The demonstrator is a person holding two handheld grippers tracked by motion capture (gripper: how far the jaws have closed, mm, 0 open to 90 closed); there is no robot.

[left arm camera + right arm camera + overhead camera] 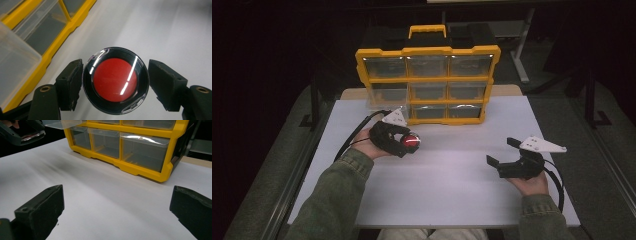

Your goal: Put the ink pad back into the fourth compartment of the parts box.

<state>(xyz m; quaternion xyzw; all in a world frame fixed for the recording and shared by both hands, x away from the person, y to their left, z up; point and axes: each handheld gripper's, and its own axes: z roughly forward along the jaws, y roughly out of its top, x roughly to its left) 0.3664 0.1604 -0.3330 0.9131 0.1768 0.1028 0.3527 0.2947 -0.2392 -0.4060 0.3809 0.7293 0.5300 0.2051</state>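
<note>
A round disc (411, 141) with a red face and a glossy black rim hangs just above the white table, in front of the organizer's lower left corner. My left gripper (411, 142) is shut on it; in the left gripper view the disc (115, 80) sits between both black pads (71, 83), face toward the camera. My right gripper (502, 151) is at the right of the table, open, and the right gripper view shows only bare table between its pads (43, 206). The yellow organizer (427, 78) with clear drawers stands upright at the back.
One clear drawer (384, 100) at the organizer's lower left is pulled out toward the left gripper, seen close in the left gripper view (17, 62). The white table top (447, 185) spreads between the two hands. The handle (427, 29) tops the organizer.
</note>
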